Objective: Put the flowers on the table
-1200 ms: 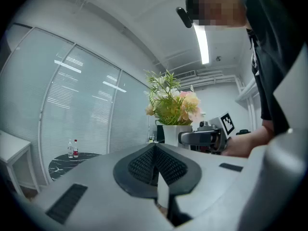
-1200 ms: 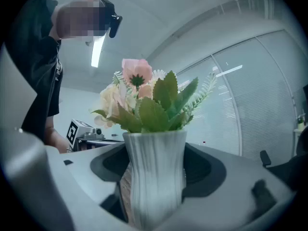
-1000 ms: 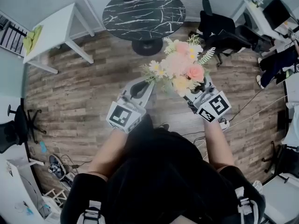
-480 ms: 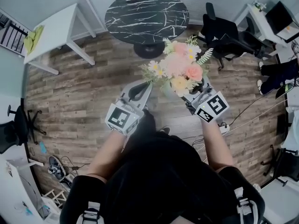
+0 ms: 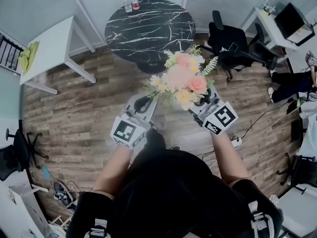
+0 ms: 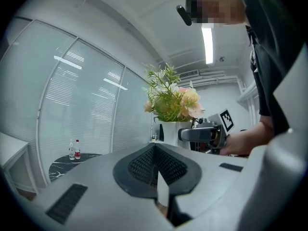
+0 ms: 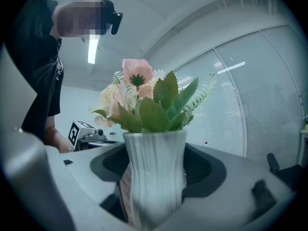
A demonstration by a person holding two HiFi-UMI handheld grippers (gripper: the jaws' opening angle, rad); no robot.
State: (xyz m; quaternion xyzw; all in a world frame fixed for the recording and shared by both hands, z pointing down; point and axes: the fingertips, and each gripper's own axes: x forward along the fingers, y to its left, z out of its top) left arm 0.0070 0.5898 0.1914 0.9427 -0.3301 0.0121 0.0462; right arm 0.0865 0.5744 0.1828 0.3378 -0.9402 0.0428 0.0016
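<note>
At the upper left of the head view stands a white rectangular table (image 5: pixel 49 42) with a yellow-green cloth (image 5: pixel 27 56) on its far end. Below it runs a floor (image 5: pixel 79 115) of weathered wood-grain planks. Left of centre, the left gripper (image 5: pixel 142 102) has its grey, ribbed-padded jaws pressed together with nothing between them. At the top centre is a round table (image 5: pixel 148 26) of black stone veined in white, with two small bottles (image 5: pixel 131 0) at its far edge. The flowers (image 5: pixel 181 77), soft pink, cream and yellow blooms with fern-like sprigs, are in mid-air in front of that table, above the floor. They sit in a white, vertically ribbed vase (image 7: pixel 155 177) with a narrow waist. The right gripper (image 5: pixel 204 104) clamps this vase at its lower body. Black office chairs (image 5: pixel 233 43) stand at the upper right.
</note>
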